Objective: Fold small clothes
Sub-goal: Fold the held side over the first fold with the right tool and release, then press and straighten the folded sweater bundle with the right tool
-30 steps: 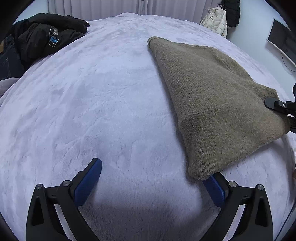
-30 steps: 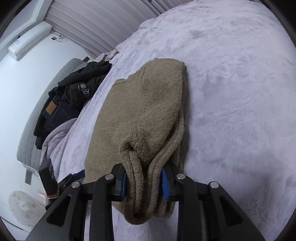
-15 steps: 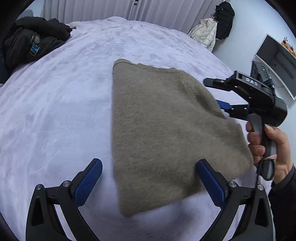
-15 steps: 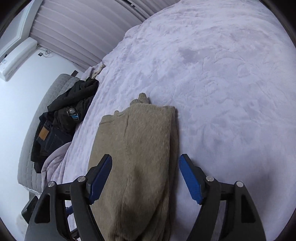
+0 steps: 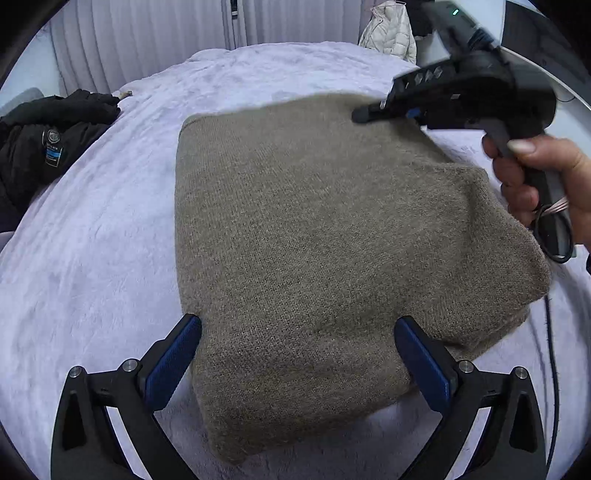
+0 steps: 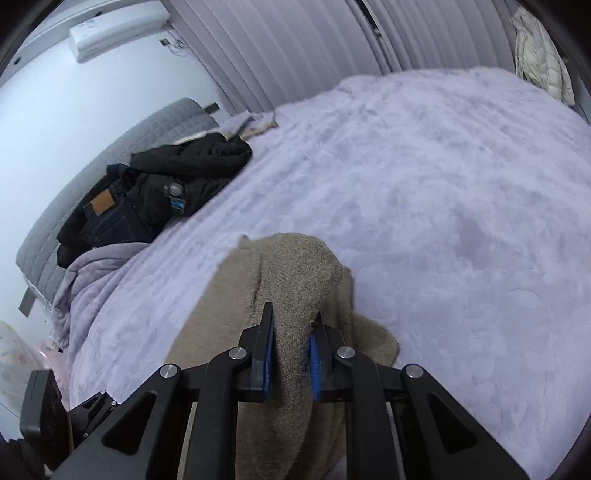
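A folded tan knit sweater (image 5: 314,240) lies on the lilac plush bedspread (image 5: 92,240). My left gripper (image 5: 295,362) is open, its blue pads on either side of the sweater's near edge. My right gripper (image 6: 291,350) is shut on a fold of the sweater (image 6: 295,280) at its far right edge, which stands pinched up between the pads. The right gripper and the hand holding it also show in the left wrist view (image 5: 461,96), above the sweater's far right corner.
A pile of black and dark denim clothes (image 6: 159,199) lies at the bed's left side by a grey headboard (image 6: 110,147). A white puffer jacket (image 5: 388,33) hangs at the back right. Curtains (image 6: 295,48) stand behind the bed.
My right gripper let go of the sweater, opened, moved to the far edge and shut on a fold again. My left gripper moved in over the sweater's near edge, still open.
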The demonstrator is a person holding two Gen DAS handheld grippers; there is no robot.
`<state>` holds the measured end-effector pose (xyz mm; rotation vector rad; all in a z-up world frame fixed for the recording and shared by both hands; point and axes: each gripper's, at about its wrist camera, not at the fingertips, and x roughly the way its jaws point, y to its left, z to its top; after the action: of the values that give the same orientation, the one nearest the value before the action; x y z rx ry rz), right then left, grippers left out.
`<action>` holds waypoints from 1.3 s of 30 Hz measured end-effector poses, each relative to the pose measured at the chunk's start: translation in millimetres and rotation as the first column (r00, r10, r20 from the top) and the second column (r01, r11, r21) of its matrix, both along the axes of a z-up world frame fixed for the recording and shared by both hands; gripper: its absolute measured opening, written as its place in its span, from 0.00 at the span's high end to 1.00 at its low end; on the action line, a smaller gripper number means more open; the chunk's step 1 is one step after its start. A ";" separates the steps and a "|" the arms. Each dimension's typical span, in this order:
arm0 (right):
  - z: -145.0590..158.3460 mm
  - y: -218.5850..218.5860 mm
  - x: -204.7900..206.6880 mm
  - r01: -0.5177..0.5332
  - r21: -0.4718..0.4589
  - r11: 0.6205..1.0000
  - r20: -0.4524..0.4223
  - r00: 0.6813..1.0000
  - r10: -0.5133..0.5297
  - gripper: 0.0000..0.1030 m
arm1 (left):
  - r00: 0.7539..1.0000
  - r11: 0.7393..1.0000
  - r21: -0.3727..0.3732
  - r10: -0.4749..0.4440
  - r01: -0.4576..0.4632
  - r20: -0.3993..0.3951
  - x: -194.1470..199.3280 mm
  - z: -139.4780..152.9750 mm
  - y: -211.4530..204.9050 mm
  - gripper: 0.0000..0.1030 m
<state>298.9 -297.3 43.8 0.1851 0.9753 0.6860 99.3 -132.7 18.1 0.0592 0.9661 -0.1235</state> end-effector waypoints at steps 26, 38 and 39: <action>30.1 -81.5 -121.4 0.113 0.188 0.976 0.013 0.993 -0.118 0.46 | 0.992 0.979 -0.161 -0.124 0.128 0.038 -20.2 56.9 -57.8 0.00; -9.1 -5.8 -148.0 -0.072 0.071 0.995 0.034 0.997 0.070 0.36 | 0.970 0.957 -0.192 0.189 -0.217 -0.150 -13.0 12.5 62.7 0.00; -10.2 -9.7 -149.4 -0.063 0.084 0.994 0.037 0.997 0.060 0.36 | 0.966 0.955 -0.210 0.170 -0.210 -0.193 -10.6 1.6 64.9 0.00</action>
<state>149.6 -307.1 33.5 0.2183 0.9220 0.7858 88.7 -67.8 19.7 -0.2614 1.1200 -0.0614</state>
